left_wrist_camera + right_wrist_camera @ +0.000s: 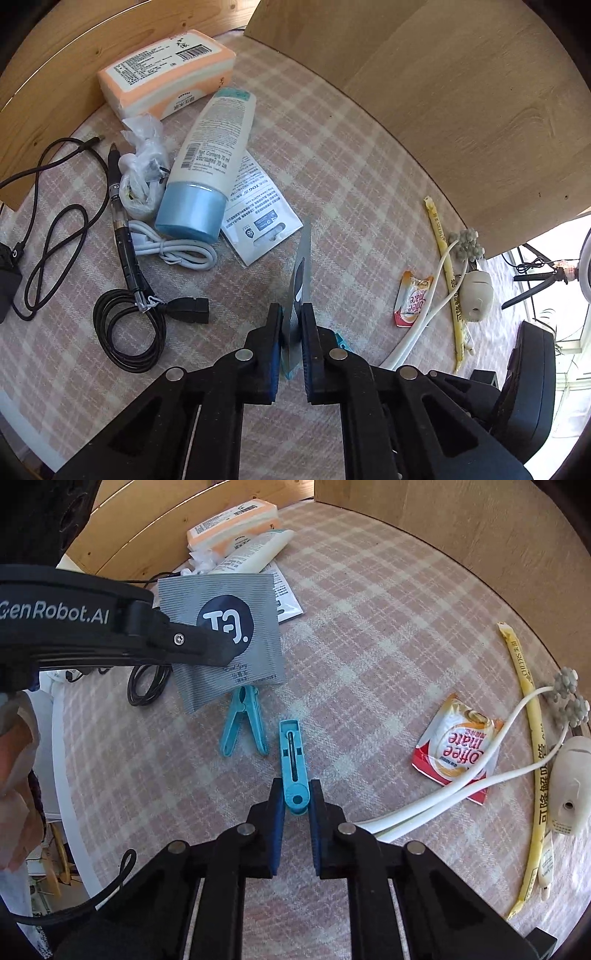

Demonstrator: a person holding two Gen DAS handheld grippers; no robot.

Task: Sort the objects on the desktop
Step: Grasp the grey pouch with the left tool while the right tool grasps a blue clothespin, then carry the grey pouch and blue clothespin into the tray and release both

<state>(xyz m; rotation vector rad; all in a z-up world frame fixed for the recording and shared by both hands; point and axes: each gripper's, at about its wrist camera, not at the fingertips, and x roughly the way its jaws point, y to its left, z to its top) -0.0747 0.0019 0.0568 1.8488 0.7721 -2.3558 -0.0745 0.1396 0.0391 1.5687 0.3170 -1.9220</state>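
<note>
Grey tea sachet [225, 635]: flat foil packet, judged light, thin and floppy; likely slippery on its faces, best taken by an edge with pads flat on both sides. Held clear above the plaid bench [369, 627], seen edge-on in the left wrist view [301, 280]. Left hand-held gripper [291, 325] closed on sachet's lower edge, pads pressing either face.

Blue clothes peg [293, 768]: small rigid plastic, light, judged unlikely to deform; spring end narrow, best pinched across its sides near pivot. Lying on bench directly ahead of right hand-held gripper [295, 797]. Jaws nearly closed, pads against peg's round pivot end; gripping it. Not yet lifted, as far as visible.

Second blue peg [243, 720] just beside, partly under sachet's shadow, untouched. Coffee creamer sachet [454, 749] well apart, under white cable [480, 746].
</note>
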